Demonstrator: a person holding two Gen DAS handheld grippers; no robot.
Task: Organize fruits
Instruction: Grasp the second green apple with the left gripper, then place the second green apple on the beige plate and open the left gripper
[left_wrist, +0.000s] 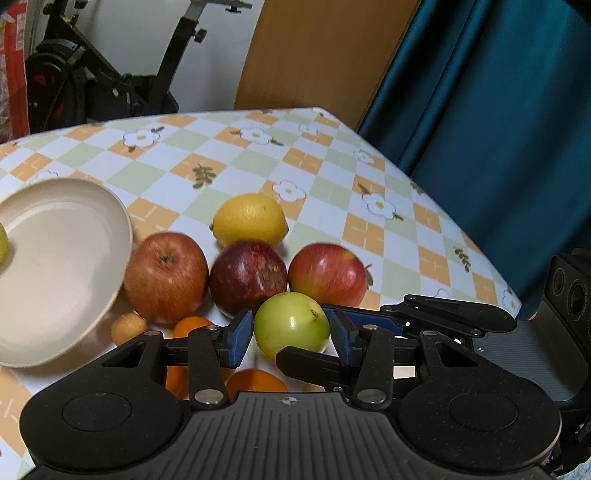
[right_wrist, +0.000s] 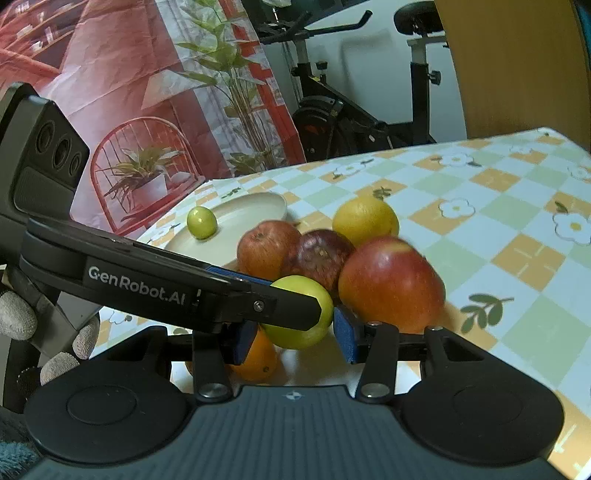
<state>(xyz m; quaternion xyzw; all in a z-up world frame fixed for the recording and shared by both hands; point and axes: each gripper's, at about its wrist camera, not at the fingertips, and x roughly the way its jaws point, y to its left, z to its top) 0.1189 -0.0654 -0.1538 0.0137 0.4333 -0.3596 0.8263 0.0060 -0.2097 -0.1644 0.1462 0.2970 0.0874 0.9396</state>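
A small green fruit (left_wrist: 291, 325) sits between the blue pads of my left gripper (left_wrist: 291, 334), which is shut on it. My right gripper (right_wrist: 295, 339) comes in crosswise and is shut on the same green fruit (right_wrist: 299, 314). Its black fingers (left_wrist: 314, 365) cross below and to the right of the fruit in the left wrist view. One of the left gripper's fingers (right_wrist: 258, 306) crosses the fruit's front in the right wrist view. Just beyond are three red apples (left_wrist: 166, 277) and a lemon (left_wrist: 249, 219). Oranges (left_wrist: 255, 380) lie under the fruit.
A cream plate (left_wrist: 70, 288) at the left holds another small green fruit (right_wrist: 201, 222). A small tan fruit (left_wrist: 127, 326) lies by the plate. The checked tablecloth (left_wrist: 332, 184) ends at a teal curtain (left_wrist: 498, 129) on the right. An exercise bike stands behind. A gloved hand (right_wrist: 18, 317) holds the left gripper.
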